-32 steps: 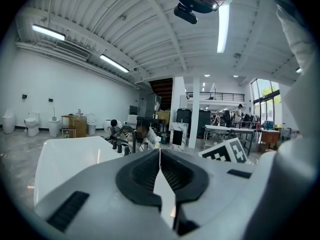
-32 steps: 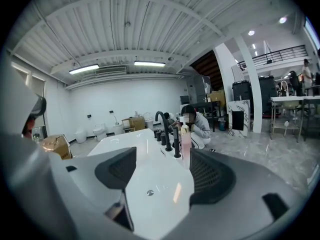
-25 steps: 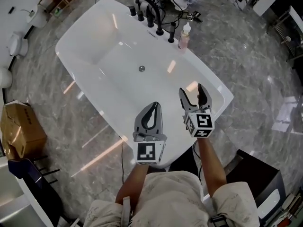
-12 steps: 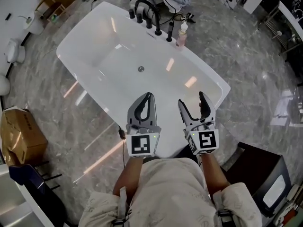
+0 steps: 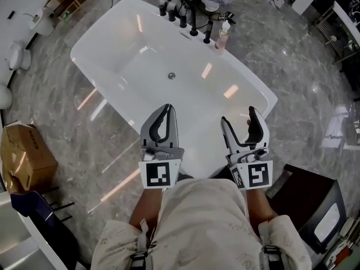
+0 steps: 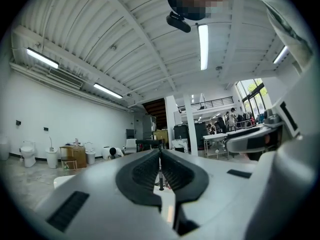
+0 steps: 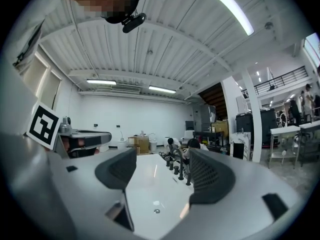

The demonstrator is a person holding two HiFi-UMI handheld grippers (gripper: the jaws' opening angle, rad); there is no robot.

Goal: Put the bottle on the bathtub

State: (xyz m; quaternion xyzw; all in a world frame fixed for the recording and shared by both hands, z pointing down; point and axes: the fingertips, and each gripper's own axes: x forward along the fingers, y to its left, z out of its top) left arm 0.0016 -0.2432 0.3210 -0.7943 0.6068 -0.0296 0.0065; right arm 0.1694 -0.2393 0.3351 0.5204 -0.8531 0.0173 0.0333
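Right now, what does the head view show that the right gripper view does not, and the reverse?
Only the head view: the bottle standing on the rim of the bathtub beside the black taps, and a cardboard box at the left. Only the right gripper view: the ceiling with its light strips. Both: the bathtub, its drain, the black taps, and the right tool with jaws apart and nothing between them.

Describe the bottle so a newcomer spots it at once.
Find the white bathtub, then the row of black taps on its far rim. The bottle stands at the right end of that row, the only pale pink thing with a white top among black fittings.
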